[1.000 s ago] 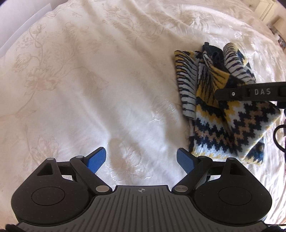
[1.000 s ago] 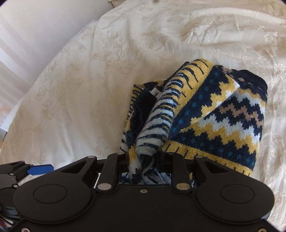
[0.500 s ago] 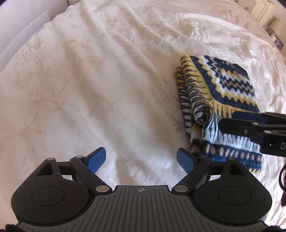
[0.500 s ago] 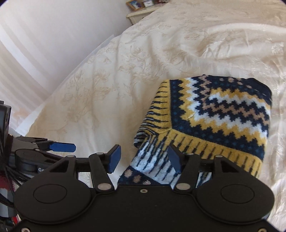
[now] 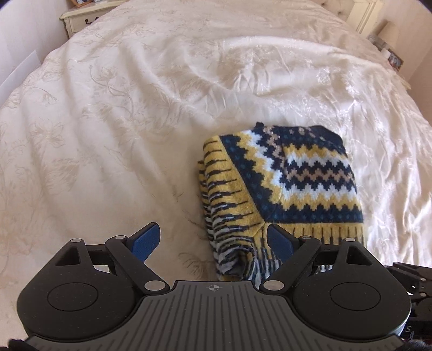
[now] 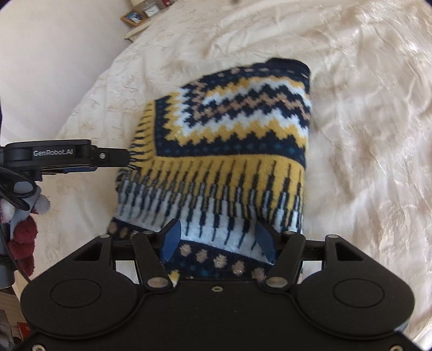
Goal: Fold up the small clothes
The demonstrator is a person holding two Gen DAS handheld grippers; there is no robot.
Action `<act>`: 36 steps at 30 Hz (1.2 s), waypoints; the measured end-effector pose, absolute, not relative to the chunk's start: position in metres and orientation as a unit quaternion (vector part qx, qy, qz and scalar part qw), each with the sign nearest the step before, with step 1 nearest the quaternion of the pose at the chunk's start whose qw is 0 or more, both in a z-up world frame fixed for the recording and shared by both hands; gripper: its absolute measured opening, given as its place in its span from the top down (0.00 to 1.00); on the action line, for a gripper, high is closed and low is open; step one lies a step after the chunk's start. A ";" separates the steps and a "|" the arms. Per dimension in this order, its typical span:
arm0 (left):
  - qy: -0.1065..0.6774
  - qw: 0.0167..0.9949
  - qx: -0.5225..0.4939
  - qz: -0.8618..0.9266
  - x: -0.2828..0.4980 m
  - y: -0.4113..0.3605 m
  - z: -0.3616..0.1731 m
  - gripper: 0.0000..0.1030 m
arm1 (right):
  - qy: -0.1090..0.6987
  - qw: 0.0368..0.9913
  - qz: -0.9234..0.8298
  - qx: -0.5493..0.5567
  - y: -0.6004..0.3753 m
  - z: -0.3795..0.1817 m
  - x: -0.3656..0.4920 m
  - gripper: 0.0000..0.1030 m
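Both pairs of jaws are seen spread apart, with nothing clamped between them. On the left gripper (image 5: 212, 239) the blue pads (image 5: 145, 240) are set wide; the left pad is over bare bedspread, while the right pad is at the near left corner of the folded knit garment (image 5: 283, 189). The right gripper (image 6: 217, 239) is likewise released, its blue fingertips (image 6: 170, 239) poised over the near edge of the garment, on the band of white with dark stripes and the dotted navy hem; whether the fabric is actually touched cannot be told.

The garment is laid folded into a compact rectangle on the cream floral bedspread (image 5: 121, 121), to the right of centre in the left wrist view. Navy, white, yellow and tan zigzag rows are shown on its top face, with a yellow striped border along the left and near sides. A loose fold of striped fabric is seen bunched at the near left corner.

No container is seen in either view. A pale bedside cabinet (image 5: 81, 16) is seen past the far left corner of the bed, and a framed picture (image 6: 133, 16) stands there in the right wrist view, which is slightly blurred.
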State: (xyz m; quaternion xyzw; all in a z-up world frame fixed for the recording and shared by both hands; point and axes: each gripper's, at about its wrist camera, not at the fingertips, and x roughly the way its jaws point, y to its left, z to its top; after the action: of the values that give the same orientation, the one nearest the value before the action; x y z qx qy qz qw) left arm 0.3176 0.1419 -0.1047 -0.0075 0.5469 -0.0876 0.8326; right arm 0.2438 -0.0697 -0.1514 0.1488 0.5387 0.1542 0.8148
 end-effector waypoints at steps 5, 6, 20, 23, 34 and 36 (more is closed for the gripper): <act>0.587 0.804 -0.011 -0.095 0.314 0.143 -0.133 0.16 | 0.557 0.806 0.118 0.162 -0.086 -0.167 0.239 0.38; 0.592 0.800 -0.020 -0.099 0.312 0.147 -0.135 0.16 | 0.556 0.806 0.122 0.164 -0.086 -0.165 0.239 0.37; 0.595 0.789 -0.077 -0.134 0.265 0.175 -0.148 0.16 | 0.528 0.817 0.121 0.198 -0.113 -0.153 0.227 0.07; 0.590 0.790 -0.097 -0.135 0.268 0.174 -0.149 0.16 | 0.527 0.816 0.118 0.205 -0.118 -0.154 0.229 0.05; 0.596 0.778 -0.119 -0.159 0.308 0.156 -0.159 0.16 | 0.508 0.820 0.125 0.230 -0.134 -0.154 0.262 0.01; 0.606 0.768 -0.128 -0.163 0.312 0.153 -0.166 0.16 | 0.506 0.820 0.128 0.234 -0.136 -0.156 0.271 0.01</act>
State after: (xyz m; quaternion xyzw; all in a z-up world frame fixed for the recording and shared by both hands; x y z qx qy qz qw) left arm 0.3122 0.1528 -0.1657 -0.1279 0.6062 -0.1630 0.7679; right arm 0.2706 -0.1357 -0.1558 0.2345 0.5057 0.1283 0.8203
